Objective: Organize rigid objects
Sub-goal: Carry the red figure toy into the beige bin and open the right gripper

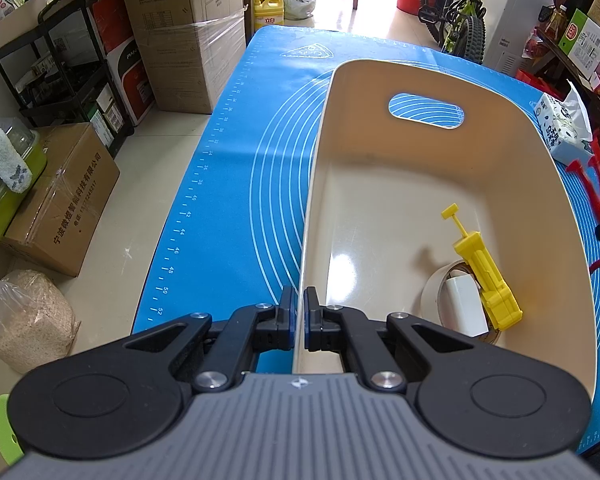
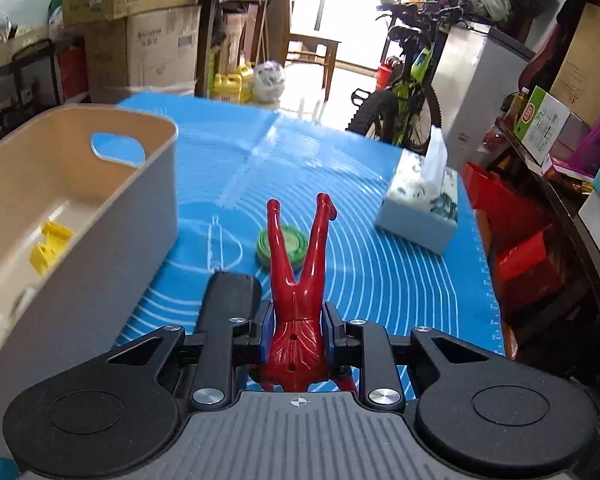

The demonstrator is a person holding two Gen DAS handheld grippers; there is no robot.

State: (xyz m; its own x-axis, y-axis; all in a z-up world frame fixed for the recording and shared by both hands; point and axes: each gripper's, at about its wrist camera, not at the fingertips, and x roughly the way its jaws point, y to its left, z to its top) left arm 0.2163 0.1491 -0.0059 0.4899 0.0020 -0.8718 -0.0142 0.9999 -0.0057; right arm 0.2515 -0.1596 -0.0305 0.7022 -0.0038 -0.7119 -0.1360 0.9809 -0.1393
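Beige plastic storage bin (image 1: pixel 500 184), oval handle cut-out in its far wall, standing on a blue silicone baking mat (image 1: pixel 236 168) printed with white rings and a ruler edge. Left gripper (image 1: pixel 299 300): jaws pinched together on the bin's near left rim, one pad inside the wall and one outside, the thin wall between them. Bin contents, left wrist view, toward 4 o'clock of the bin floor: a yellow plastic toy tool (image 1: pixel 484 276) with a T-shaped plunger, lying tilted across a roll of beige tape (image 1: pixel 434 292); a white rectangular block (image 1: pixel 464 308) sits inside the roll's ring. Right gripper (image 2: pixel 297 320): jaws partly apart and clamped on the torso of a red plastic action figure (image 2: pixel 298 280), held upside down with both legs spread in a V pointing away toward 12 o'clock, clear of the mat. Right wrist view: the bin lies at 9 to 10 o'clock of the figure, apart from it; a green round disc (image 2: pixel 265 246) lies on the mat behind the figure's legs at 12 o'clock; a black remote-like object (image 2: pixel 230 292) lies just beside the gripper's left finger at 10 o'clock; a tissue pack (image 2: pixel 420 208) with a sheet pulled up stands at 2 o'clock. Beyond the mat: cardboard boxes (image 1: pixel 180 20), a green bicycle (image 2: pixel 404 92).
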